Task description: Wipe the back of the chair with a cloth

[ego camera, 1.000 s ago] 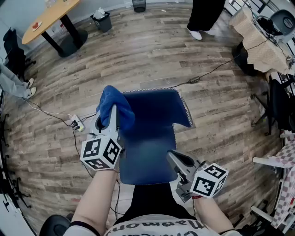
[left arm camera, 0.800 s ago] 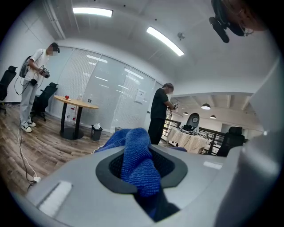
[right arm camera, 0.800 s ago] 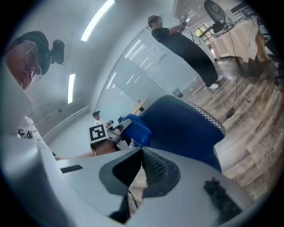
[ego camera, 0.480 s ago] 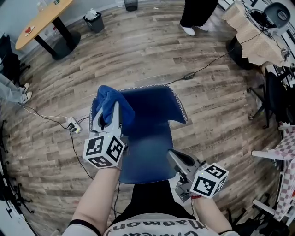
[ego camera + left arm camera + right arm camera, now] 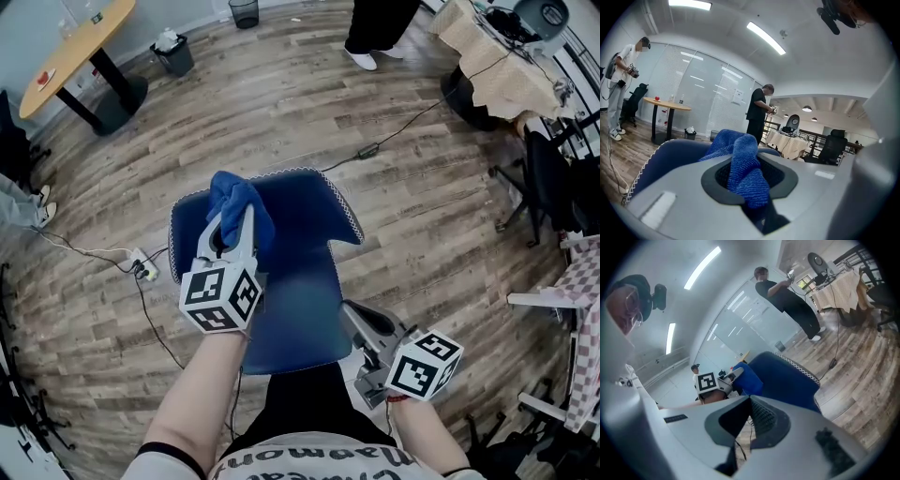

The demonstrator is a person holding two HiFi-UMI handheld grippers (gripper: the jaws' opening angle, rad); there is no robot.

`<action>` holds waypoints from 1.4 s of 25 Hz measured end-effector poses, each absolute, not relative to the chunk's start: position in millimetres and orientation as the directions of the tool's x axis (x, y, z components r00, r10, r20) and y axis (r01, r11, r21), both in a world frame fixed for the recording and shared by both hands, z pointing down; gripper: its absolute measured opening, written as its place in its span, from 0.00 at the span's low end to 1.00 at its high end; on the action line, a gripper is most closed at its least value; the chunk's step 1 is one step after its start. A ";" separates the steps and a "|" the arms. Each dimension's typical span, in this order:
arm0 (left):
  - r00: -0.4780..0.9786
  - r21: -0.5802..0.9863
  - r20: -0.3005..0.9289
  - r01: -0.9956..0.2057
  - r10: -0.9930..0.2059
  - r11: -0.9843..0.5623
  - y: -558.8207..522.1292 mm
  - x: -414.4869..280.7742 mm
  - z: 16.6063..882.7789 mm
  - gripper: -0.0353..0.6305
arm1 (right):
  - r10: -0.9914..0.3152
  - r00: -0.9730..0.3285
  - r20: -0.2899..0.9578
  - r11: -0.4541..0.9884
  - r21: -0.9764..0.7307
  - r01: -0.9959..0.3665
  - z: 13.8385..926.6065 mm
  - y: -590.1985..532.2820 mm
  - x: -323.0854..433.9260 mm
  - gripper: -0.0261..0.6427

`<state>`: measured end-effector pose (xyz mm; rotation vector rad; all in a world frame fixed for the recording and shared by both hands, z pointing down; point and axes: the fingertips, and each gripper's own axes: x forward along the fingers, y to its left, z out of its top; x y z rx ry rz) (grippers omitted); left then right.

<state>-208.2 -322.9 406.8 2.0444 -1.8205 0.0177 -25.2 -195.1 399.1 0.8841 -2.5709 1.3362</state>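
Note:
A dark blue chair with white edge stitching stands in front of me, its back on the far side. My left gripper is shut on a bunched blue cloth, which lies against the upper left part of the chair's back. In the left gripper view the cloth fills the gap between the jaws, with the chair's back just behind it. My right gripper hovers by the seat's near right corner, shut and holding nothing. The right gripper view shows the chair and the cloth ahead.
A power strip and cables lie on the wooden floor. A round orange table and a bin stand far left. A person stands beyond the chair. A covered table and an office chair are at the right.
My left gripper has slid the cloth rightward along the chair's back, off its left corner, which now shows. The right gripper has stayed by the seat.

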 end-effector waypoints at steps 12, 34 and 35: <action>0.245 0.284 0.274 -0.945 -0.930 -0.165 -346.9 -144.6 415.0 0.18 | -0.524 -0.770 0.363 0.383 -0.707 -0.594 398.0 -184.0 19.6 0.06; 0.317 0.389 0.164 -0.891 -0.934 -0.234 -323.7 -137.9 404.3 0.17 | -0.476 -0.804 0.356 0.422 -0.710 -0.564 395.0 -186.4 9.8 0.06; 0.303 0.383 0.158 -0.896 -0.940 -0.224 -319.5 -146.7 402.0 0.17 | -0.462 -0.813 0.353 0.432 -0.711 -0.554 394.8 -186.6 2.7 0.06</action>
